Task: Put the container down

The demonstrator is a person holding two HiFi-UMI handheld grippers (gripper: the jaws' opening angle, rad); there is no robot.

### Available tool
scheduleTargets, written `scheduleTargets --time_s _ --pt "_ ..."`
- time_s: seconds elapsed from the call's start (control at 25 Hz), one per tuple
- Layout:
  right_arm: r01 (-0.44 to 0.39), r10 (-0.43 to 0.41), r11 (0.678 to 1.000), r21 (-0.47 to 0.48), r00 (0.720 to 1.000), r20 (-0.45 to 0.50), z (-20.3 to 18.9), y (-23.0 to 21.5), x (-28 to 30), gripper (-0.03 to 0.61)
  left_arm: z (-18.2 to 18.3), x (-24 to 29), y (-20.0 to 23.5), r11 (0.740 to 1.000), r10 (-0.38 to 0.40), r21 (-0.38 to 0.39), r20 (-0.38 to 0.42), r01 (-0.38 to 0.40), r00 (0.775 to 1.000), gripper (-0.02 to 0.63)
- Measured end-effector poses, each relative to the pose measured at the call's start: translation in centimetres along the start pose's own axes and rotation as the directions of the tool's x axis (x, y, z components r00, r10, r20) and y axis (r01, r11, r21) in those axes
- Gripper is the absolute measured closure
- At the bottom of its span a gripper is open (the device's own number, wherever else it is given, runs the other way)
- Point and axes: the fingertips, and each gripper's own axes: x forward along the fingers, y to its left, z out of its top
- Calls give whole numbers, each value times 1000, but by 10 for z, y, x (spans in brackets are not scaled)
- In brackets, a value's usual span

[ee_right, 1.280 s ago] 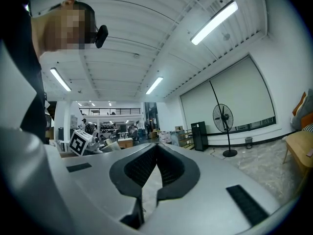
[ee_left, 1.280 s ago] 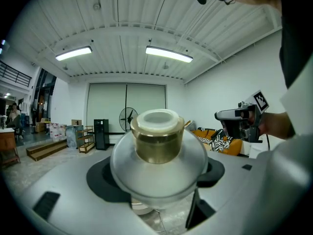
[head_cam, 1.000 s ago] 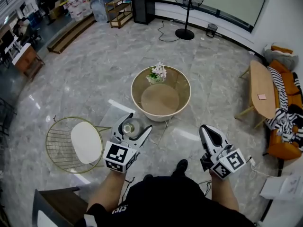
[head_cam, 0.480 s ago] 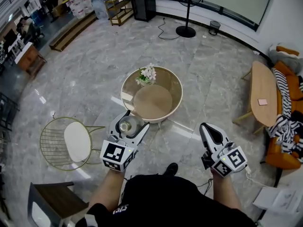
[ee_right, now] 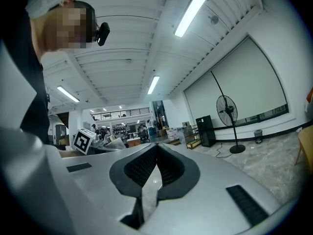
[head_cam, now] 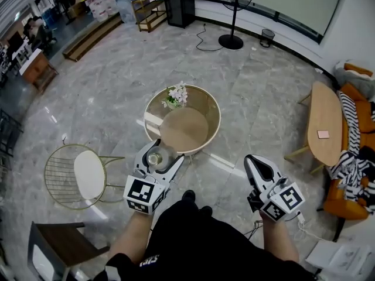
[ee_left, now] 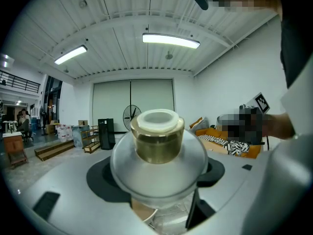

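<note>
Gripping the container (ee_left: 157, 146), the left gripper (head_cam: 159, 157) has its jaws clamped on the clear rounded body. Gold collar and white cap on top. The container is held in the air over the marble floor (head_cam: 117, 69), just short of the near rim of the round table (head_cam: 214, 107) and not resting on it. The right gripper (head_cam: 255, 165) has its jaws pressed together with nothing between them, off to the right and well apart from the container. White flowers (head_cam: 176, 95) sit at the table's far-left edge. A wire chair (head_cam: 76, 174) stands left of the left gripper.
</note>
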Motion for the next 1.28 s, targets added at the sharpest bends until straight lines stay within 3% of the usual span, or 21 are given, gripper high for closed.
scheduleTargets --time_s 0.36,0.68,0.92,1.28 --pt "48 -48 998 36 999 -18 -11 -63 26 563 -5 76 20 999 -34 -12 -11 33 999 270" --pt "52 -51 998 25 997 -50 8 -136 96 563 7 169 66 999 -45 -7 -9 45 999 270" --pt "22 -21 1000 9 997 -72 25 -173 174 563 12 220 120 999 -37 -23 -13 37 999 270" --pt "-56 54 998 -27 996 -71 56 -188 271 563 16 255 187 999 2 -46 -17 -3 1000 270"
